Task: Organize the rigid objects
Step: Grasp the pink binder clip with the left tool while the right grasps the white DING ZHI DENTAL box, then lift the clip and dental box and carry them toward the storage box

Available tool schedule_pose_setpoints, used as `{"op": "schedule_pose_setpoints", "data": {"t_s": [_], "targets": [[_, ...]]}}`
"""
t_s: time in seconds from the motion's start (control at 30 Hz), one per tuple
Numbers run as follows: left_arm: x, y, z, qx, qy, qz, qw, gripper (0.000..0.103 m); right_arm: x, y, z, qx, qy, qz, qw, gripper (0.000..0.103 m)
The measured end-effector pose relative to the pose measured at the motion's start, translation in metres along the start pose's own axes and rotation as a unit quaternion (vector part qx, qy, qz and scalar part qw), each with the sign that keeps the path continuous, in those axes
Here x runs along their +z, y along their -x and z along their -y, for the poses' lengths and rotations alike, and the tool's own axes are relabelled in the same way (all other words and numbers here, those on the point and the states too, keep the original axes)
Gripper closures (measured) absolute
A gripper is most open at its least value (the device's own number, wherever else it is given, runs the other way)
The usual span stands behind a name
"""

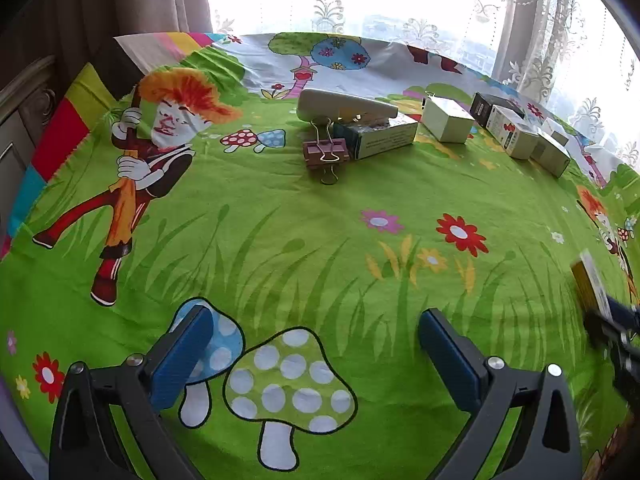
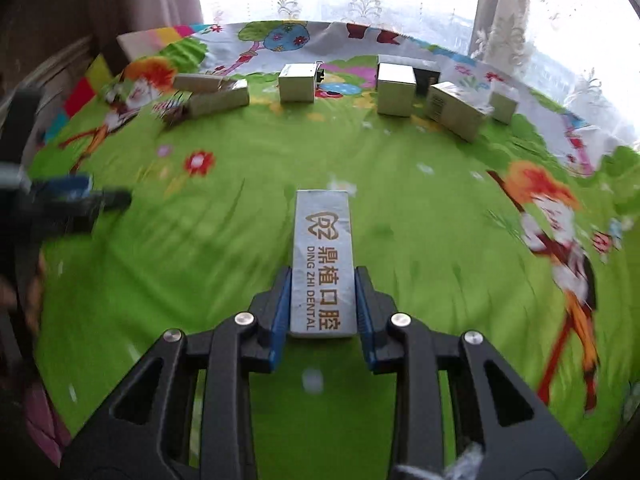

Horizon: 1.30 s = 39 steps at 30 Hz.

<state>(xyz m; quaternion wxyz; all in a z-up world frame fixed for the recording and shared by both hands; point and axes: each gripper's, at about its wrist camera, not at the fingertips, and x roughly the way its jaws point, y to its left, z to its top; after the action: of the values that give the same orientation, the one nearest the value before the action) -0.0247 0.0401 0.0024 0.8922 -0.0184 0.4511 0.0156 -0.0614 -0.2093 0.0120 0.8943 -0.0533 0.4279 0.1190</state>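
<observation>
The left hand-held gripper [image 1: 316, 354] is held wide open and empty above the green cloth [image 1: 280, 240]. At twelve o'clock a binder clip [image 1: 326, 152] is seen touching a stapler [image 1: 344, 106] and boxes [image 1: 446, 120]. The right hand-held gripper [image 2: 323, 300] is clamped on a dental box [image 2: 323, 256], raised above the cloth, with further boxes [image 2: 396, 88] at twelve o'clock.

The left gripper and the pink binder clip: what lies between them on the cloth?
Nothing stands there. In the left wrist view only printed green cloth stretches from the open left gripper to the binder clip.
</observation>
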Motion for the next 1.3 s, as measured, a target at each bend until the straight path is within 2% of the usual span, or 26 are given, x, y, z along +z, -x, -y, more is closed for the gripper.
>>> {"op": "schedule_pose_setpoints", "data": {"t_s": [0.13,0.3,0.37,0.4,0.43,0.47,0.5,0.57,0.67,0.73,0.77,0.87,0.9,0.97,1.03,1.1,1.17,1.3], "targets": [[0.018,-0.013,0.0,0.002,0.0,-0.008,1.0,0.0,-0.002,0.003,-0.003,-0.004,0.002,-0.001,1.0,0.068],[0.066,-0.048,0.002,0.007,0.004,-0.023,0.9997,0.0,0.0,0.0,-0.003,-0.004,0.002,-0.001,1.0,0.068],[0.081,-0.06,0.003,0.005,0.0,-0.021,0.9998,0.0,-0.001,0.001,-0.003,-0.003,0.001,-0.001,1.0,0.068],[0.087,-0.065,0.004,0.0,-0.008,-0.014,0.9999,0.003,-0.002,0.001,-0.003,-0.002,0.0,-0.001,1.0,0.068],[0.088,-0.065,0.004,-0.006,-0.015,-0.003,0.9999,0.008,-0.002,0.001,-0.002,-0.001,0.0,-0.001,1.0,0.068],[0.089,-0.063,0.003,-0.012,-0.019,0.008,0.9997,0.041,-0.001,0.001,-0.002,0.0,-0.001,-0.001,1.0,0.068],[0.087,-0.056,0.003,-0.019,-0.029,0.02,0.9992,0.069,-0.001,0.001,-0.002,0.001,-0.002,-0.001,1.0,0.068],[0.078,-0.048,0.004,-0.039,-0.033,0.012,0.9986,0.069,-0.001,0.0,-0.001,0.004,-0.004,-0.001,1.0,0.068],[0.044,-0.021,0.004,-0.058,-0.031,0.018,0.9977,0.069,-0.001,0.0,0.002,0.011,-0.009,-0.001,1.0,0.067],[0.016,0.002,0.006,-0.087,-0.025,0.018,0.9957,0.069,-0.001,0.0,0.001,0.011,-0.009,-0.001,1.0,0.067],[0.004,0.01,0.011,-0.094,-0.031,0.02,0.9949,0.069,-0.001,0.0,0.002,0.011,-0.008,-0.001,1.0,0.067],[-0.026,0.031,0.035,-0.084,-0.093,0.036,0.9915,0.069,-0.001,-0.001,0.001,0.008,-0.006,-0.001,1.0,0.067],[-0.031,0.034,0.042,-0.083,-0.112,0.036,0.9896,0.068,-0.001,-0.001,0.001,0.008,-0.005,-0.001,1.0,0.068],[-0.029,0.032,0.045,-0.082,-0.112,0.035,0.9896,0.066,-0.001,-0.001,0.0,0.005,-0.003,-0.001,1.0,0.068],[-0.026,0.031,0.043,-0.088,-0.107,0.031,0.9899,0.055,-0.001,-0.001,0.0,0.004,-0.003,-0.002,1.0,0.068],[-0.027,0.03,0.047,-0.086,-0.117,0.026,0.989,0.035,-0.001,0.0,-0.001,0.004,-0.004,-0.001,1.0,0.068],[-0.027,0.03,0.046,-0.078,-0.111,0.023,0.9905,0.031,-0.001,-0.001,-0.001,0.005,-0.004,-0.001,1.0,0.068],[-0.026,0.027,0.042,-0.079,-0.102,0.022,0.9914,0.031,-0.001,-0.001,0.0,0.005,-0.004,-0.002,1.0,0.068]]}}
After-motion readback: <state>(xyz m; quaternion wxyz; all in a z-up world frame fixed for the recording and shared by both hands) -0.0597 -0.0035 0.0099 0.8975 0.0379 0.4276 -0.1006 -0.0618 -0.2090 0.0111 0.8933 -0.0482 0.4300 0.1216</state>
